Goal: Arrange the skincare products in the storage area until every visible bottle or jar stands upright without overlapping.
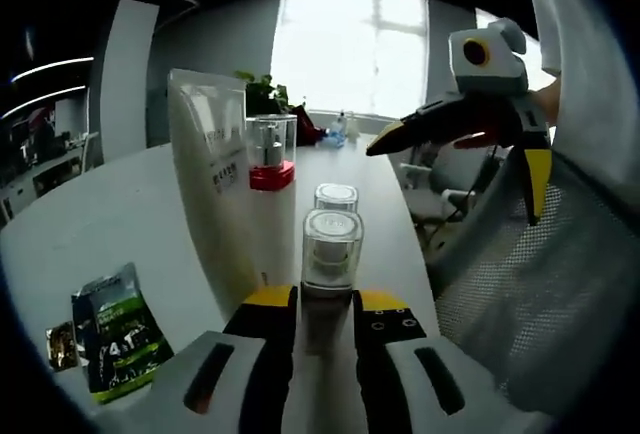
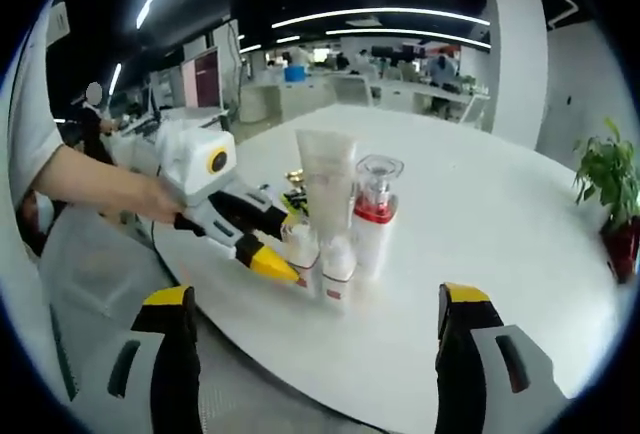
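Note:
My left gripper (image 1: 325,299) is shut on a small white bottle with a clear cap (image 1: 332,251), which stands upright on the white table (image 1: 120,214). A second clear-capped bottle (image 1: 336,199) stands just behind it. To their left stand a tall white tube (image 1: 213,184) and a clear-topped bottle with a red collar (image 1: 271,154). My right gripper (image 1: 455,174) hovers open off the table's right edge. In the right gripper view, the left gripper (image 2: 283,246) holds the small bottle (image 2: 299,244) beside the tube (image 2: 325,179), the red-collared bottle (image 2: 375,216) and the other small bottle (image 2: 338,266). The right gripper (image 2: 320,302) has its jaws wide apart.
A green sachet (image 1: 117,329) and a smaller packet (image 1: 62,344) lie flat at the table's left. A mesh chair (image 1: 540,284) stands by the table edge. A potted plant (image 2: 610,179) sits far across the table. A person's arm (image 2: 90,184) holds the left gripper.

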`<state>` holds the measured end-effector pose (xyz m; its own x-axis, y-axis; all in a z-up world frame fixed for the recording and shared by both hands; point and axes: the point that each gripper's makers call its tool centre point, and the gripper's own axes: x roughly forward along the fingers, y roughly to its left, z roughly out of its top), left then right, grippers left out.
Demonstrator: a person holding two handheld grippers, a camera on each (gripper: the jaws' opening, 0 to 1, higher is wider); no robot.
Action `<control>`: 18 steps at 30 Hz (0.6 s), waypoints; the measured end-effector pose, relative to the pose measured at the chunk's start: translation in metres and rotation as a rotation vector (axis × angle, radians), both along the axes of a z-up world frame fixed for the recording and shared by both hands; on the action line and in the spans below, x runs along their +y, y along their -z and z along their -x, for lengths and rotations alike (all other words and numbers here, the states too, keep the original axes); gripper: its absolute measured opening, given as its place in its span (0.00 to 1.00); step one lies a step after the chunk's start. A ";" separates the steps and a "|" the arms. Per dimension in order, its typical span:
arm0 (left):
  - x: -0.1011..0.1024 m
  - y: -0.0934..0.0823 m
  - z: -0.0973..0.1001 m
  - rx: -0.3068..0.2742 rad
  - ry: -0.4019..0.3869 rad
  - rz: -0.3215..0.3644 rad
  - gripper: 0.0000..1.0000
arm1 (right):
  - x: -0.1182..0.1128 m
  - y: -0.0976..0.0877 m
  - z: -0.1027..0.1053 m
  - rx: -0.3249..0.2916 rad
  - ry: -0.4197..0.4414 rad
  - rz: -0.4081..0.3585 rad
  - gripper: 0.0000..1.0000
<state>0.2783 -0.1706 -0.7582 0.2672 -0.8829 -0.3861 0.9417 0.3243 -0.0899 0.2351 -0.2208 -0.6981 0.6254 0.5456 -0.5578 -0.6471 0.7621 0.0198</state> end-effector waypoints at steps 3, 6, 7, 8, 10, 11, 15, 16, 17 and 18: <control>0.003 0.005 0.001 -0.005 -0.005 -0.025 0.15 | 0.000 0.000 0.000 0.001 0.001 -0.001 0.99; 0.007 0.010 0.001 -0.004 -0.003 -0.042 0.14 | 0.000 0.000 0.000 0.000 0.002 -0.001 0.99; 0.008 0.012 0.000 -0.004 -0.002 -0.049 0.14 | 0.000 0.000 0.000 0.001 0.002 0.000 0.99; 0.009 0.013 0.000 -0.003 -0.002 -0.051 0.14 | 0.000 0.000 0.000 0.001 0.002 0.000 0.99; 0.009 0.014 0.000 -0.002 -0.002 -0.052 0.14 | 0.000 0.000 0.000 0.000 0.002 -0.001 0.99; 0.008 0.014 0.000 -0.003 -0.001 -0.054 0.14 | -0.001 0.000 0.000 0.000 0.004 -0.001 0.99; 0.006 0.015 -0.002 -0.002 -0.002 -0.053 0.14 | -0.001 0.000 0.000 0.001 0.007 0.000 0.99; 0.006 0.015 -0.002 -0.002 -0.002 -0.052 0.14 | -0.001 0.000 0.000 0.000 0.006 -0.001 0.99; 0.005 0.014 -0.002 -0.003 -0.003 -0.051 0.14 | -0.001 0.000 0.000 0.000 0.006 -0.001 0.99; 0.005 0.014 -0.002 -0.004 -0.003 -0.051 0.14 | -0.001 0.000 0.000 0.001 0.007 0.002 0.99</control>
<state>0.2808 -0.1659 -0.7723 0.2718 -0.8614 -0.4291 0.9409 0.3315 -0.0695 0.2355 -0.2219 -0.6984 0.6284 0.5406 -0.5594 -0.6421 0.7664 0.0193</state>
